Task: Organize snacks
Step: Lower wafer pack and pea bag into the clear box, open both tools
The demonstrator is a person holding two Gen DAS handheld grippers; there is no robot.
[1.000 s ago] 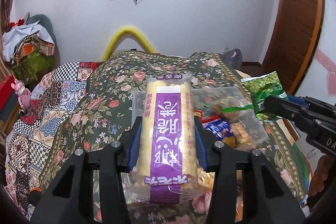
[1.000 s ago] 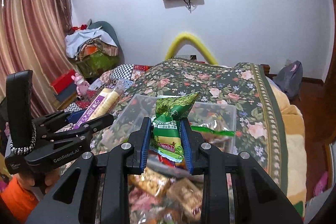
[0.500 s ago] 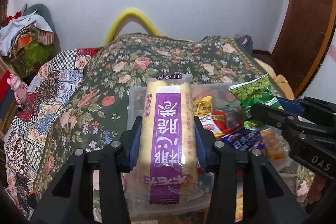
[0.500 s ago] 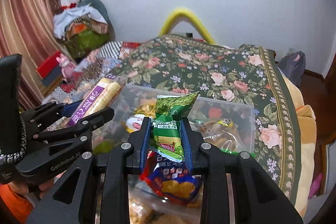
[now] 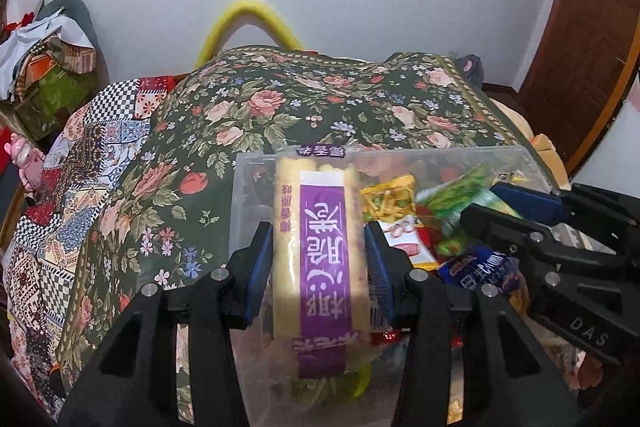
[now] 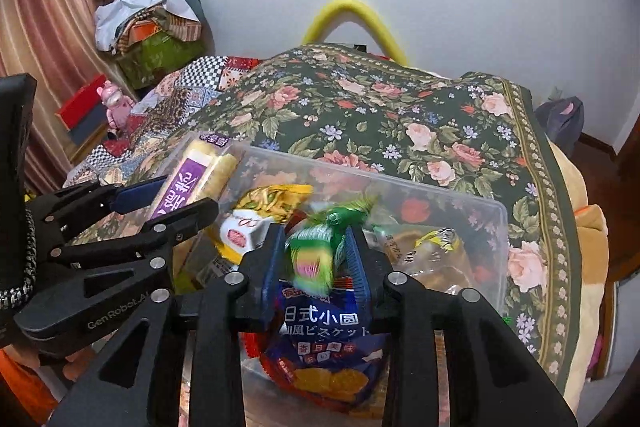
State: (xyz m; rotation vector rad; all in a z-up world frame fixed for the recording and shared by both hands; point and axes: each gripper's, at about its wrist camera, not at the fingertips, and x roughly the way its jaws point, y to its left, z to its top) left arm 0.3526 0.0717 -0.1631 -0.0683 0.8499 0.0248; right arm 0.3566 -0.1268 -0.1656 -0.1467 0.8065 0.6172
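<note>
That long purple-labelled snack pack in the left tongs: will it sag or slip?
The purple-labelled pack probably stays fairly straight: it juts past the left tongs unbent. Its glossy clear wrapper may slide. The yellow sticks inside look light, likely crushable.

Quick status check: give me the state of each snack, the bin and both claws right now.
Left claw: shut on purple-and-yellow snack pack, over the bin.
Right claw: jaws opening, green snack packet blurred between them.
Clear plastic bin: lidless, holding several snacks.
Blue biscuit bag: lying in bin.

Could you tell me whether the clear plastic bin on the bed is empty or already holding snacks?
Holding snacks: the clear plastic bin contains a blue biscuit bag and several other packets.
</note>
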